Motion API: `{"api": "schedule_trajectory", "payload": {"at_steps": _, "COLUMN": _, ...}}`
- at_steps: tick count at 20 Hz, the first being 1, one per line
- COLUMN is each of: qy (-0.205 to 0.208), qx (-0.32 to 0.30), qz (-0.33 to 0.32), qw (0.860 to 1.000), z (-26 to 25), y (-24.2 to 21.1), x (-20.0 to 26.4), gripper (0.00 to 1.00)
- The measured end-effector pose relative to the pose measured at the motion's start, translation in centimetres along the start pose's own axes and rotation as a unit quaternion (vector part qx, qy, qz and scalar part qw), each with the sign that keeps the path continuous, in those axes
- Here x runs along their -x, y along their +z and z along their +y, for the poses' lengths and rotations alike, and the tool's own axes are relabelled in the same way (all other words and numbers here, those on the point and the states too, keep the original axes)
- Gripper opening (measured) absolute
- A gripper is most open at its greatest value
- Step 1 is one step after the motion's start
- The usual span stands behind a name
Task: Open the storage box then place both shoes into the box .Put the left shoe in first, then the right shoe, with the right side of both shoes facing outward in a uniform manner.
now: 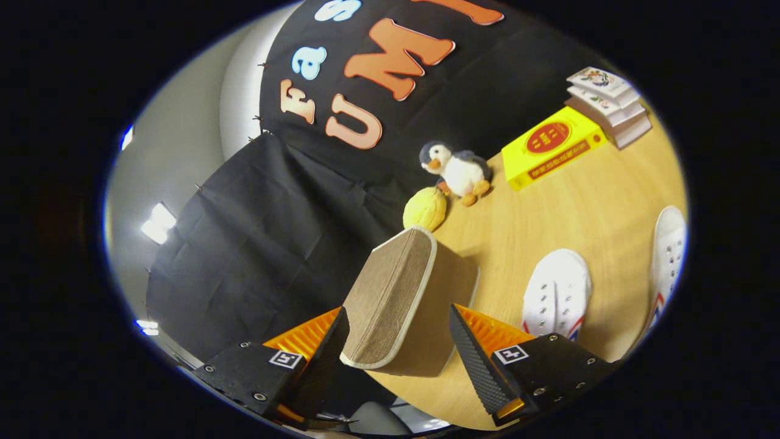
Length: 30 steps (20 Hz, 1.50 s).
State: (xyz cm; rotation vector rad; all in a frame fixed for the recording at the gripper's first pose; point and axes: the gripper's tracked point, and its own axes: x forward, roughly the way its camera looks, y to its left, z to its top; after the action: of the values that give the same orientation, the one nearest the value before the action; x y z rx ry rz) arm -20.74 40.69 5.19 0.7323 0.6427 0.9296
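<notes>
Gripper (pixel 399 341) spread wide, fingers apart, gripping nothing. Storage box (pixel 390 299) lies between and just ahead of them, near the tabletop (pixel 579 201) edge by the black cloth wall. Beyond it, yellow plush (pixel 425 209), then penguin toy (pixel 458 171). Two white shoes (pixel 557 292) (pixel 667 256) rest beside the box. Yellow box (pixel 551 146) and stacked books (pixel 609 103) at far corner.

The storage box (pixel 390 299) is seen between the spread fingers of the gripper (pixel 399 341), untouched by either. Two white shoes (pixel 557 292) are seen lying on the wooden table (pixel 585 201) beyond the right finger; farther ahead a plush penguin (pixel 457 171) is seen.
</notes>
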Motion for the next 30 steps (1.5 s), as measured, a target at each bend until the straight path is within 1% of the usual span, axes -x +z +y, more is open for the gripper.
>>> {"api": "schedule_trajectory", "payload": {"at_steps": 2, "qy": 0.022, "qx": -0.026, "qz": 0.033, "qw": 0.999, "z": -0.2, "y": -1.6, "x": -1.6, "gripper": 0.98}}
{"api": "schedule_trajectory", "payload": {"at_steps": 4, "qy": 0.029, "qx": -0.068, "qz": 0.064, "qw": 0.995, "z": -1.1, "y": -2.8, "x": -3.4, "gripper": 0.98}}
{"api": "schedule_trajectory", "payload": {"at_steps": 5, "qy": 0.033, "qx": -0.091, "qz": 0.069, "qw": 0.993, "z": -1.6, "y": -2.9, "x": -4.3, "gripper": 0.98}}
{"api": "schedule_trajectory", "payload": {"at_steps": 7, "qy": 0.057, "qx": -0.139, "qz": 0.064, "qw": 0.987, "z": -1.5, "y": -2.8, "x": -6.0, "gripper": 0.98}}
{"api": "schedule_trajectory", "payload": {"at_steps": 10, "qy": 0.102, "qx": -0.193, "qz": 0.074, "qw": 0.973, "z": -0.8, "y": -3.0, "x": -7.6, "gripper": 0.97}}
{"api": "schedule_trajectory", "payload": {"at_steps": 13, "qy": 0.135, "qx": -0.210, "qz": 0.083, "qw": 0.965, "z": 0.2, "y": -3.0, "x": -8.3, "gripper": 0.97}}
{"api": "schedule_trajectory", "payload": {"at_steps": 16, "qy": 0.144, "qx": -0.230, "qz": 0.094, "qw": 0.958, "z": 0.4, "y": -2.9, "x": -9.4, "gripper": 0.97}}
{"api": "schedule_trajectory", "payload": {"at_steps": 18, "qy": 0.150, "qx": -0.240, "qz": 0.097, "qw": 0.954, "z": 0.4, "y": -2.8, "x": -9.3, "gripper": 0.95}}
{"api": "schedule_trajectory", "payload": {"at_steps": 19, "qy": 0.162, "qx": -0.246, "qz": 0.093, "qw": 0.951, "z": 0.9, "y": -2.3, "x": -8.7, "gripper": 0.94}}
{"api": "schedule_trajectory", "payload": {"at_steps": 20, "qy": 0.172, "qx": -0.251, "qz": 0.085, "qw": 0.949, "z": 1.3, "y": -1.6, "x": -8.3, "gripper": 0.91}}
{"api": "schedule_trajectory", "payload": {"at_steps": 23, "qy": 0.176, "qx": -0.247, "qz": 0.055, "qw": 0.951, "z": 1.1, "y": -0.1, "x": -6.9, "gripper": 0.82}}
{"api": "schedule_trajectory", "payload": {"at_steps": 24, "qy": 0.175, "qx": -0.248, "qz": 0.046, "qw": 0.952, "z": 1.1, "y": 0.4, "x": -6.7, "gripper": 0.73}}
{"api": "schedule_trajectory", "payload": {"at_steps": 27, "qy": 0.184, "qx": -0.251, "qz": -0.005, "qw": 0.950, "z": 2.4, "y": 3.2, "x": -6.3, "gripper": 0.37}}
{"api": "schedule_trajectory", "payload": {"at_steps": 28, "qy": 0.175, "qx": -0.236, "qz": -0.005, "qw": 0.956, "z": 2.8, "y": 3.2, "x": -6.6, "gripper": 0.25}}
{"api": "schedule_trajectory", "payload": {"at_steps": 29, "qy": 0.159, "qx": -0.214, "qz": -0.001, "qw": 0.964, "z": 3.0, "y": 3.0, "x": -6.8, "gripper": 0.19}}
{"api": "schedule_trajectory", "payload": {"at_steps": 30, "qy": 0.141, "qx": -0.195, "qz": 0.009, "qw": 0.971, "z": 3.1, "y": 2.5, "x": -7.2, "gripper": 0.10}}
